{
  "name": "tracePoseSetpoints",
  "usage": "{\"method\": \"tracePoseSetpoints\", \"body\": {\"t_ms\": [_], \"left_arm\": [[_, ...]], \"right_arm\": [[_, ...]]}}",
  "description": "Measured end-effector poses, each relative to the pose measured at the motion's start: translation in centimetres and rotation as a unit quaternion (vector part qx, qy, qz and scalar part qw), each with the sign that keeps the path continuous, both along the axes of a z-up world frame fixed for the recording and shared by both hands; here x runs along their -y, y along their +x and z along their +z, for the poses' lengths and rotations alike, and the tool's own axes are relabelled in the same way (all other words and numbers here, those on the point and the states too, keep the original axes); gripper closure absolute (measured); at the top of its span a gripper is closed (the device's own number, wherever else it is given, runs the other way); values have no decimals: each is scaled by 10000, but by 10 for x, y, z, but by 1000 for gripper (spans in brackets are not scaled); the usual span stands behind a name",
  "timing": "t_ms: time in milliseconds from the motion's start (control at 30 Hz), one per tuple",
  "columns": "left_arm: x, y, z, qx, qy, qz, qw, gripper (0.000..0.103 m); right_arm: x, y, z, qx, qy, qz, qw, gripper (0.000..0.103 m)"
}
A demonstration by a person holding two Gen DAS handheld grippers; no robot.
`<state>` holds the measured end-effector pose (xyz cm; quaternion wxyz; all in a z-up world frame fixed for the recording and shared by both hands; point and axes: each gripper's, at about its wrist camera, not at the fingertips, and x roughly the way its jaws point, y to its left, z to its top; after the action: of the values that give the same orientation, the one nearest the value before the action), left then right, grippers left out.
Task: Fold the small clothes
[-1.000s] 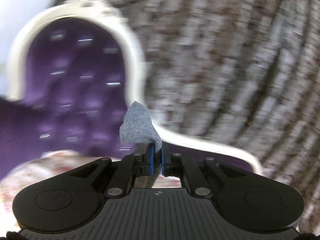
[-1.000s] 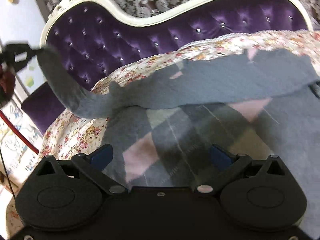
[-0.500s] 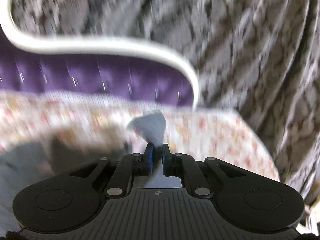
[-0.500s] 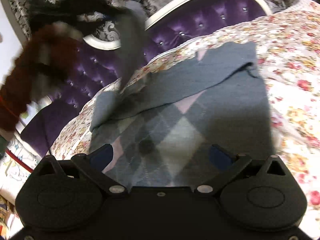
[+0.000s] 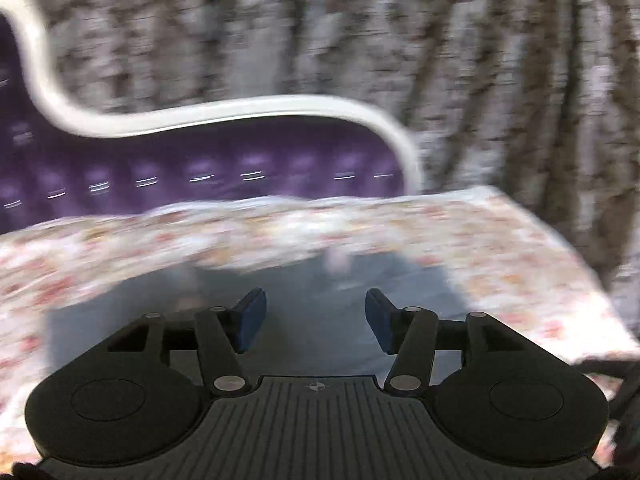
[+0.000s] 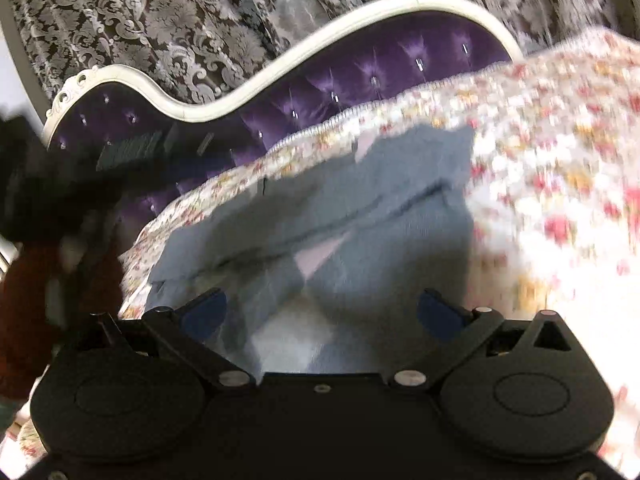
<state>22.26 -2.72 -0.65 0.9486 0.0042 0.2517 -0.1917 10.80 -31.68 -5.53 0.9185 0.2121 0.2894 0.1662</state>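
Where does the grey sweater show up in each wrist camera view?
Left wrist: grey sweater lies low in the middle, blurred, behind the open fingers.
Right wrist: grey sweater fills the middle, on the floral cover.
Shared landmark: purple headboard.

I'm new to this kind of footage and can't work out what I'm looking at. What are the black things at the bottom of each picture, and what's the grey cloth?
There is no robot here: a person holds a two-finger gripper in each hand, and each carries a fisheye camera looking along its fingers. The black shapes are the grippers' own bodies.

One picture is from the left gripper, the other from the right gripper. The blue pads are the fingertips. Both grippers are open and neither holds anything. The left one's jaws have just been opening, and nothing is between them now.

Ahead lies a grey sweater with a diamond pattern, one part folded across it, on a floral bedspread. Behind stand a purple tufted headboard with a white frame and patterned curtains. The left view is blurred.
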Motion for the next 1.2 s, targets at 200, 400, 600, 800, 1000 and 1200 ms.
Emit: {"method": "tracePoseSetpoints", "body": {"t_ms": [200,400,600,800,1000,1200], "left_arm": [[-68,29,-37,-523,72,1358,9893,50],[-94,28,-65,-622,23,1548,9860,48],[-92,21,-64,-541,67,1597,9857,45],[-95,24,-67,-627,101,1498,9867,45],[-101,23,-57,-786,186,1429,9864,44],[-107,30,-49,-689,143,1489,9863,44]], "right_arm": [[12,52,18,461,-158,-105,9988,1],[18,108,13,447,-384,-193,9981,1],[15,146,-12,-119,-516,-174,9984,23],[2,143,-11,-158,-892,-149,9958,88],[13,125,2,-184,-1309,-455,9902,93],[45,114,-4,-92,-771,-534,9955,51]]}}
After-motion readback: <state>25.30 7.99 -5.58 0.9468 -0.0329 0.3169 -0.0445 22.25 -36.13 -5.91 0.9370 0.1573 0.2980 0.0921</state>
